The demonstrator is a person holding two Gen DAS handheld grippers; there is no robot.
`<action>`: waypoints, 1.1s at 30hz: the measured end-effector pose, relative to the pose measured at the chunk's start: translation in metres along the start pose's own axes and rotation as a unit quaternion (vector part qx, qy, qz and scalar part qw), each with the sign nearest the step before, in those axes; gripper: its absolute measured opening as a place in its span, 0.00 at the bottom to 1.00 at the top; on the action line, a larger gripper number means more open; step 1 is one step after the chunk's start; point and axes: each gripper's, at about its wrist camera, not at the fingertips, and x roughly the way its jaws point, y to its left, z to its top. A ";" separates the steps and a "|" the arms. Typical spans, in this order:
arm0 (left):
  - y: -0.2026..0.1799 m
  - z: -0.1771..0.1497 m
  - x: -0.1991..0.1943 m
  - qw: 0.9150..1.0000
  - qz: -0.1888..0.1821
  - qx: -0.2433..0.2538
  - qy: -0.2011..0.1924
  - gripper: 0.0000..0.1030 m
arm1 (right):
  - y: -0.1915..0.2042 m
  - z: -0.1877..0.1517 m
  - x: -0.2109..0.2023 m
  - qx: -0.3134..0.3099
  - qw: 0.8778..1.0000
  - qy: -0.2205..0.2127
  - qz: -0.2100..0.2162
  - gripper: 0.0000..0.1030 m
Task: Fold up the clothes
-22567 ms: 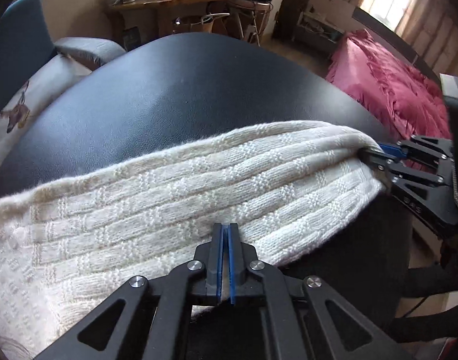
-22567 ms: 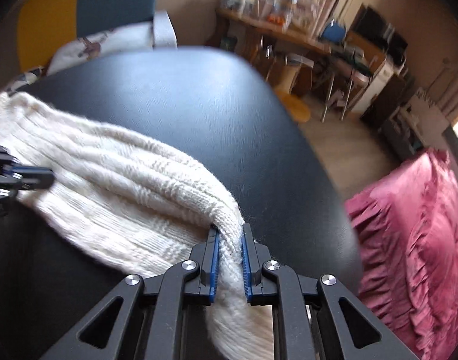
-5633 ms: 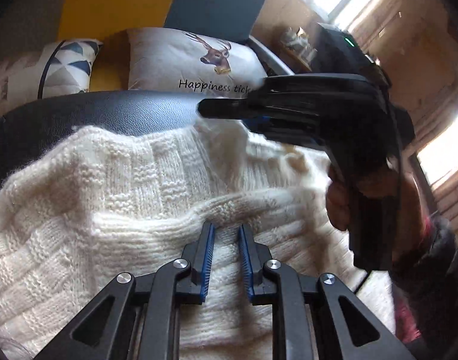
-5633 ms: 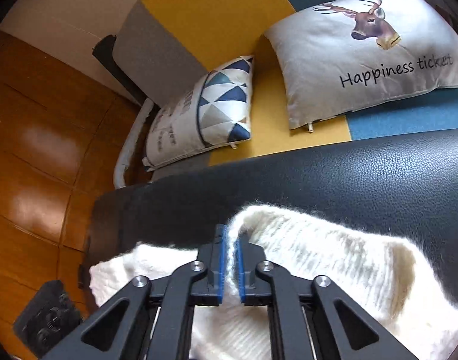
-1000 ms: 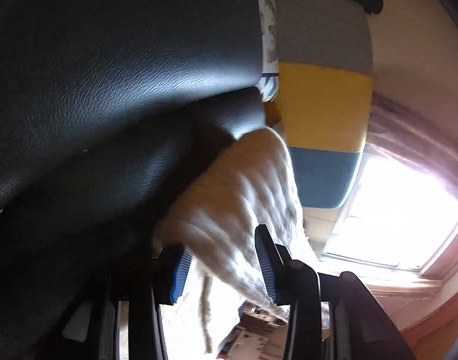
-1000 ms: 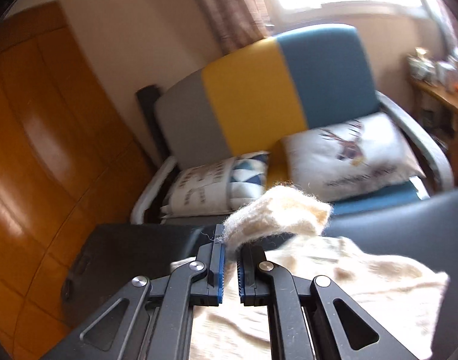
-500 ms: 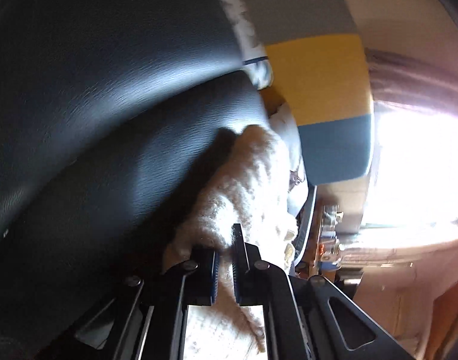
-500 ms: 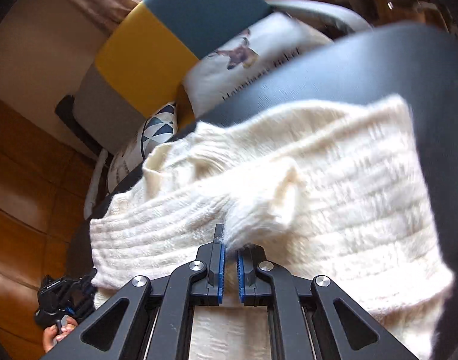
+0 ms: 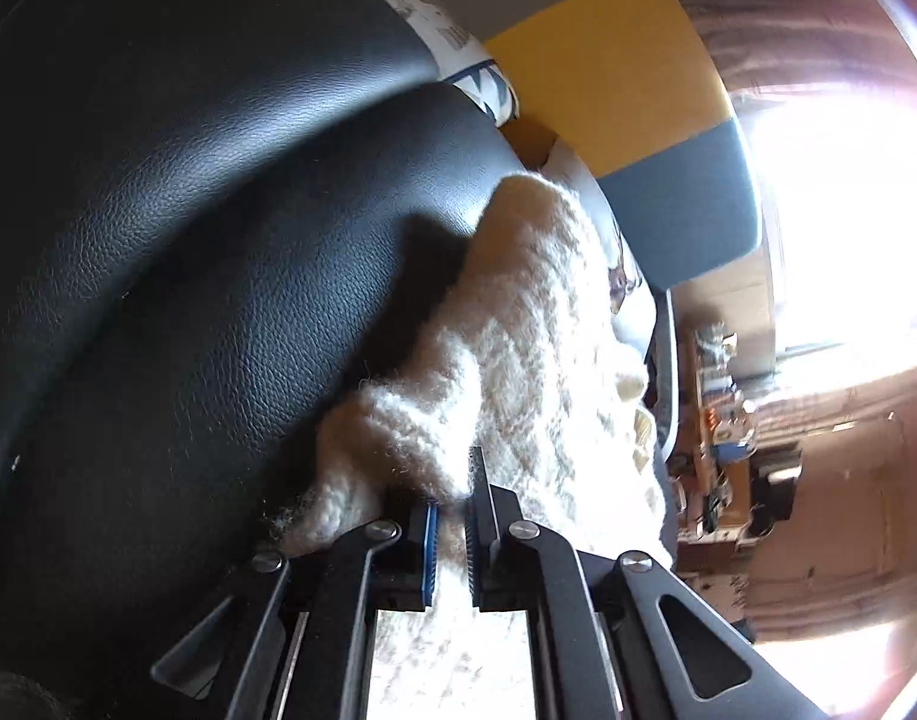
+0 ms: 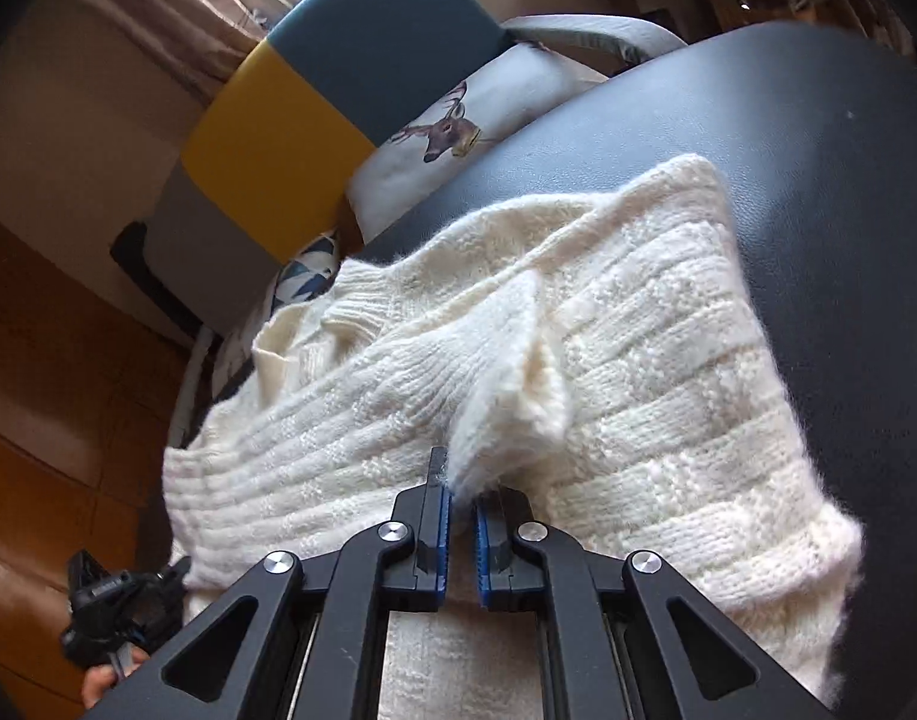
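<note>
Lying spread across black leather-textured worktop (image 10: 830, 138): cream knitted sweater (image 10: 638, 360), partly folded, one sleeve laid across body panel. Right gripper (image 10: 458, 516) angled down over near part of garment, jaws nearly closed, pinching ribbed cuff (image 10: 494, 420) of that sleeve between blue pads; cuff raised slightly off fabric beneath. Left gripper (image 9: 451, 534) seen rolled to one side in own view, jaws likewise nearly closed, clamped on bunched edge of sweater (image 9: 518, 330) near border of worktop (image 9: 188, 210); fabric passing between blue pads and continuing below them. Same left gripper (image 10: 122, 606) visible at lower left of right wrist view, at far left edge of garment, with part of hand (image 10: 101, 684) beneath. Noted behind worktop: armchair (image 10: 314, 90) with grey, yellow and blue back panels, carrying deer-print cushion (image 10: 458, 120) and triangle-patterned cushion (image 10: 308, 276). Orange-brown wooden panelling (image 10: 32, 390) at left of right wrist view. Bright window glare and cluttered furniture at right of left wrist view, detail too washed out to identify.
</note>
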 end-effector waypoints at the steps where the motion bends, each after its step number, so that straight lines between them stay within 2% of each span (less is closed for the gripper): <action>1: -0.002 0.000 0.000 1.000 0.004 0.006 0.000 0.06 | -0.003 0.000 -0.001 0.008 1.000 -0.003 0.005 0.08; 5: -0.003 -0.001 0.000 1.000 0.010 0.013 0.002 0.06 | -0.006 0.011 -0.004 0.039 0.999 -0.023 0.020 0.12; 6: -0.003 -0.002 -0.001 1.000 0.011 0.016 0.001 0.06 | -0.006 0.015 -0.003 0.043 0.999 -0.023 0.011 0.12; 10: -0.015 -0.007 -0.009 0.999 0.008 0.050 -0.010 0.06 | 0.016 0.025 -0.022 -0.014 0.999 -0.047 -0.011 0.08; 13: -0.017 -0.013 -0.007 0.997 0.016 0.070 0.009 0.06 | 0.018 0.022 -0.041 -0.038 0.996 -0.068 -0.045 0.08; 16: -0.014 -0.017 -0.005 0.995 0.034 0.087 0.020 0.06 | -0.006 0.015 -0.035 -0.016 0.996 -0.047 -0.070 0.08; 20: -0.013 -0.018 -0.008 0.995 0.034 0.085 0.028 0.06 | -0.024 0.007 -0.029 0.012 0.997 -0.038 -0.058 0.09; 23: -0.011 -0.018 -0.010 0.996 0.032 0.082 0.030 0.07 | -0.029 0.009 -0.032 0.033 0.998 -0.044 -0.037 0.14; 25: -0.008 -0.018 -0.015 0.996 0.025 0.076 0.031 0.07 | -0.036 0.011 -0.035 0.069 0.996 -0.048 0.006 0.31; 26: -0.007 -0.018 -0.020 0.997 0.012 0.069 0.030 0.07 | -0.039 0.013 -0.037 0.090 0.994 -0.052 0.024 0.43; 27: -0.005 -0.017 -0.025 0.998 0.001 0.064 0.028 0.07 | -0.038 0.016 -0.040 0.098 0.993 -0.058 0.023 0.45; 30: 0.000 -0.007 -0.050 0.997 -0.007 0.073 0.005 0.07 | -0.028 0.024 -0.054 0.057 0.995 -0.068 -0.043 0.45; 33: 0.007 0.005 -0.075 0.996 -0.008 0.085 -0.019 0.06 | -0.007 0.031 -0.080 -0.004 0.988 -0.109 -0.114 0.50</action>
